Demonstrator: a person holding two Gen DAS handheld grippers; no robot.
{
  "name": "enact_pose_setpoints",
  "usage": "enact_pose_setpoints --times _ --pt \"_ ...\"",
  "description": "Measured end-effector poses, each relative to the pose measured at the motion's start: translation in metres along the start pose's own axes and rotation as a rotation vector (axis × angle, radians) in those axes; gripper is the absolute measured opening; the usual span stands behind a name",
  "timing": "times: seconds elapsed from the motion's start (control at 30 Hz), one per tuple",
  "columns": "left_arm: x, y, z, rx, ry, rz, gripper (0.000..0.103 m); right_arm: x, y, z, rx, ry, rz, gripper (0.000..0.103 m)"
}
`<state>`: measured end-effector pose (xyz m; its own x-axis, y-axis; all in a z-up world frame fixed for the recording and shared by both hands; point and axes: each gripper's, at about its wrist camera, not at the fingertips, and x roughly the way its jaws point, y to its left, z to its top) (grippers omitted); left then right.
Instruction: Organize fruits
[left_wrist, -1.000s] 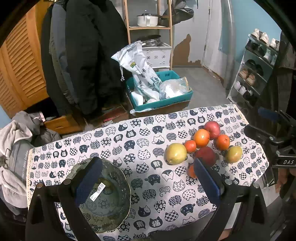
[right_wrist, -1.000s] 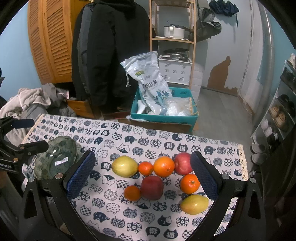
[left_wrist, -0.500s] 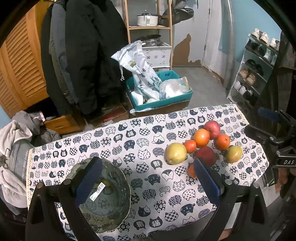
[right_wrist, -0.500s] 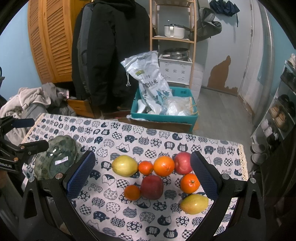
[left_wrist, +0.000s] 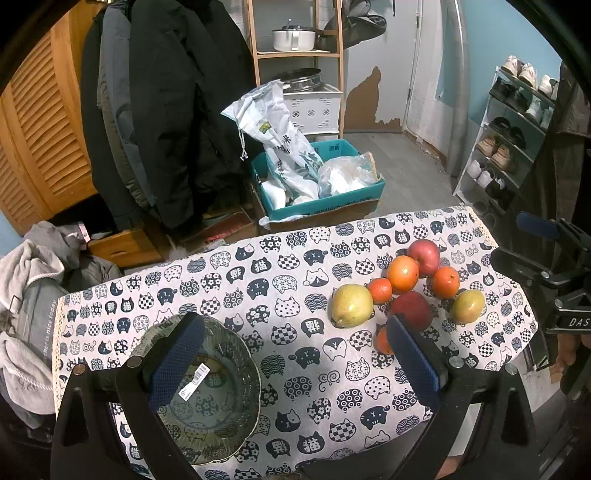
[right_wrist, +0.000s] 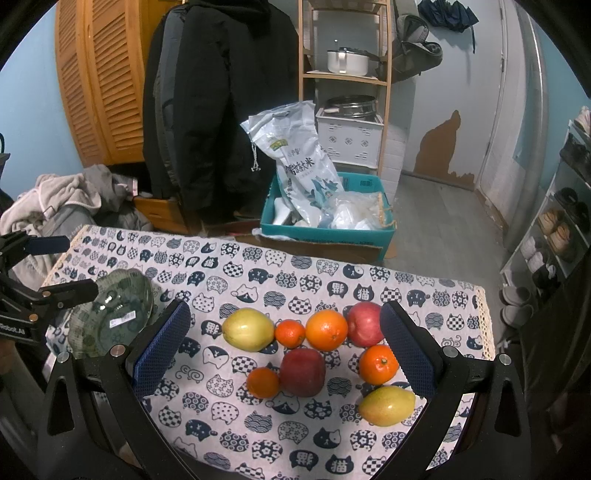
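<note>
Several fruits lie clustered on the cat-print tablecloth (right_wrist: 258, 280): a yellow-green pear (right_wrist: 248, 329), a small orange (right_wrist: 290, 333), a large orange (right_wrist: 327, 329), a red apple (right_wrist: 364, 324), a dark red apple (right_wrist: 302, 372), two more oranges (right_wrist: 378, 364) and a second pear (right_wrist: 386, 405). A green glass bowl (left_wrist: 207, 395) sits at the table's left end. My left gripper (left_wrist: 291, 365) hovers open over the bowl's right side, with the bowl partly behind its left finger. My right gripper (right_wrist: 282, 349) hangs open above the fruit cluster, holding nothing.
Beyond the table's far edge stands a teal box (right_wrist: 325, 225) with a rice bag and plastic bags. Dark coats, a wooden shelf (right_wrist: 345, 74) with pots, a louvred cupboard, a clothes pile at left and a shoe rack (left_wrist: 509, 140) at right surround the table.
</note>
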<state>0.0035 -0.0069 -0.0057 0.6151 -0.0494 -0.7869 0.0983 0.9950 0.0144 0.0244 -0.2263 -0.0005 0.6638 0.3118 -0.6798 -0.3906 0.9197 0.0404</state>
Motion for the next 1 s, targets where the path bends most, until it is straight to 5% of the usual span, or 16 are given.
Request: enact_pose_setpoints --times 0.43,0.73,1.0 --pt "0.01 -0.004 -0.007 -0.001 0.045 -0.027 0.1 0.003 -0.019 -0.004 0.023 0.022 -0.033 0.1" --pt "0.05 -0.014 -0.005 -0.029 0.152 -0.084 0.1 0.018 -0.049 -0.015 0.076 0.083 -0.091 0.1" --pt "0.079 -0.032 -0.002 0.023 0.192 -0.062 0.1 0.026 -0.074 -0.019 0.132 0.114 -0.117 0.1"
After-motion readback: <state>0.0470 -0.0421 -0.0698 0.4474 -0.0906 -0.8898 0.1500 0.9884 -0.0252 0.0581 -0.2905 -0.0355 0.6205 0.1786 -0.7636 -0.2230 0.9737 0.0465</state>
